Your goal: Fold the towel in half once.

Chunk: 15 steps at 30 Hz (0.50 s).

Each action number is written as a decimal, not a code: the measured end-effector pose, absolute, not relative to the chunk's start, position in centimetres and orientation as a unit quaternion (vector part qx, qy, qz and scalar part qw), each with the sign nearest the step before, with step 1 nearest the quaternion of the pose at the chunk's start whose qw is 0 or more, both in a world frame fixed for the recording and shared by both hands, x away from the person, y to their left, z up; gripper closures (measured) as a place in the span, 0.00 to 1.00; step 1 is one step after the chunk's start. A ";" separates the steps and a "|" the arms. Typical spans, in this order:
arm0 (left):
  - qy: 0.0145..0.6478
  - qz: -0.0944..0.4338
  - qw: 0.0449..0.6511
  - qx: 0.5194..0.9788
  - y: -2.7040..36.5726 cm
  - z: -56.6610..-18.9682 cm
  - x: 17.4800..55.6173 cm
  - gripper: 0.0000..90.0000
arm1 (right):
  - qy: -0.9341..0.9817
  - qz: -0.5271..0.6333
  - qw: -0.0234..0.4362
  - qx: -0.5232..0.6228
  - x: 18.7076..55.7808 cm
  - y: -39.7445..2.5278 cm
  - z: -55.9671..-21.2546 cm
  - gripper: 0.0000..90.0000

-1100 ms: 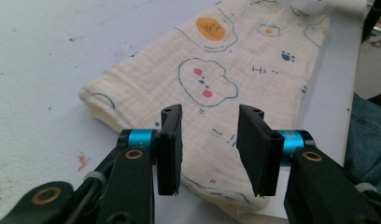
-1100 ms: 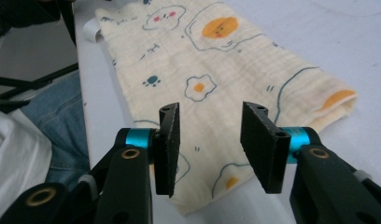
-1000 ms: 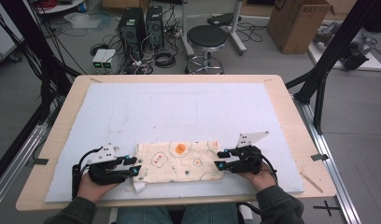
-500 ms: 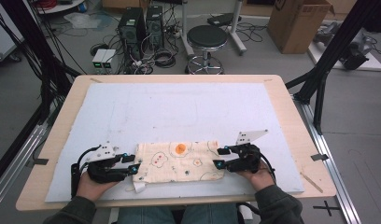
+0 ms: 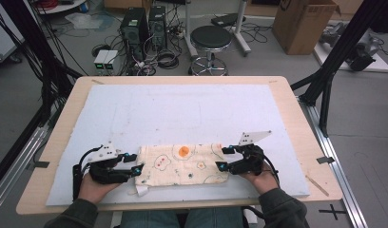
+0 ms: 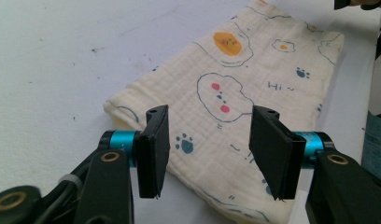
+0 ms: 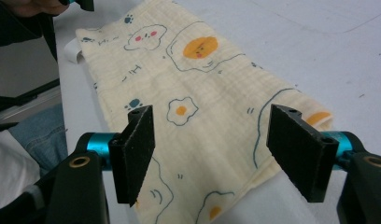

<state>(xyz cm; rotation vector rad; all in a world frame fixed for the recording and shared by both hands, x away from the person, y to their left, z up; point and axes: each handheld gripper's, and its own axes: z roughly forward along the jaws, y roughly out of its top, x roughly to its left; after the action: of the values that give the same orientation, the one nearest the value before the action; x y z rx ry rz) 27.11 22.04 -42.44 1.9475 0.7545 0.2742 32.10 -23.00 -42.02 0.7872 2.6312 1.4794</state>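
Your fingers point(image 6: 153, 149) on both grippers are spread wide; the folded cloth point(image 5: 182, 165) lies lengthwise between them, low in frame, one end beneath each.

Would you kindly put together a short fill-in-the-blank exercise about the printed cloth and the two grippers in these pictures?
1. The cream folded cloth printed with fried eggs and paw prints lies flat on the ____ foam sheet covering the wooden table.
2. The left gripper has its jaws ____, with the cloth's end between them.
3. The right gripper sits at the cloth's ____ end in the high view.
4. Beyond the table stands a round black ____.

Missing words: white; open; right; stool
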 end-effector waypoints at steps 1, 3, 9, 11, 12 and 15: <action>0.313 0.112 0.495 0.803 22.0 -42.4 27.1 0.52 | 0.845 0.473 0.014 0.250 32.2 -23.0 -42.0 0.35; 0.311 0.111 0.495 0.804 21.9 -42.3 27.1 0.52 | 0.846 0.470 0.018 0.250 32.3 -22.9 -42.0 0.34; 0.306 0.118 0.496 0.804 21.6 -41.7 27.2 0.51 | 0.847 0.468 0.022 0.250 32.5 -22.6 -41.9 0.32; 0.305 0.121 0.497 0.803 21.6 -41.5 27.3 0.51 | 0.849 0.465 0.019 0.252 32.5 -22.5 -41.9 0.33; 0.306 0.121 0.498 0.803 21.6 -41.4 27.3 0.50 | 0.849 0.465 0.020 0.251 32.7 -22.5 -41.9 0.32; 0.306 0.120 0.497 0.803 21.5 -41.0 27.4 0.49 | 0.853 0.458 0.019 0.250 33.1 -22.3 -41.8 0.32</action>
<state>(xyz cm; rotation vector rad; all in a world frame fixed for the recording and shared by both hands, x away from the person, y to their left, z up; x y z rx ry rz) 27.43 21.49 -41.04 1.9433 0.7420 0.2910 33.08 -22.28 -41.77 0.7754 2.6476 1.4206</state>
